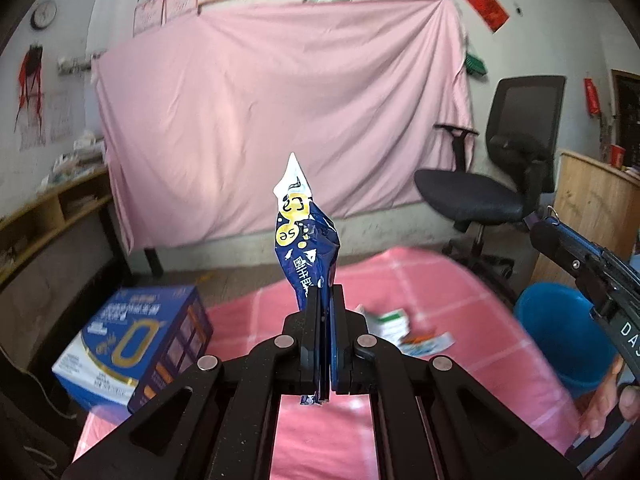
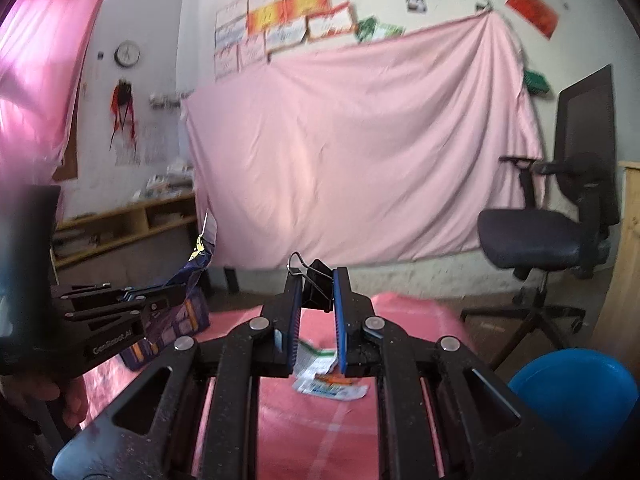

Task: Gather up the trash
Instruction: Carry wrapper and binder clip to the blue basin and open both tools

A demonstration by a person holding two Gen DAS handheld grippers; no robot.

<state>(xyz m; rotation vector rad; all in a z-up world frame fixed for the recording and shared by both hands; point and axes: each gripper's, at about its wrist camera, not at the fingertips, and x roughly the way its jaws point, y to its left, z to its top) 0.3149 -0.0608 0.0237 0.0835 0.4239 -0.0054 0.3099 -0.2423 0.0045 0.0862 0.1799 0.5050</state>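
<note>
Blue foil, crumpled and printed with yellow circles and white lettering, makes up the one snack wrapper (image 1: 306, 236) that is held in the left gripper (image 1: 325, 292). Two grippers are seen in all, each carried in a hand. One black binder clip (image 2: 318, 286) is counted, one blue bucket (image 1: 560, 336), one blue carton (image 1: 136, 340), one black office chair (image 1: 500, 168), and at least two flat scraps of printed packaging (image 1: 404, 330) that are left lying on the pink checked cloth (image 1: 460, 308).

The left gripper's jaws are pressed fully together on the lower end of the wrapper; its white torn tip stands upright above the fingertips, and a short ragged end pokes out below the pads. The wrapper is thus carried in the air above the near part of the cloth, with the carton to its left.

The right gripper (image 2: 316, 292) is closed partway, its blue pads clamped on the two sides of the binder clip, whose wire handle sticks up past the left fingertip. The clip is lifted clear of the cloth. The bucket is seen low on the right, beside the cloth's edge. A large pink sheet (image 2: 360, 152) is hung on the far wall.
</note>
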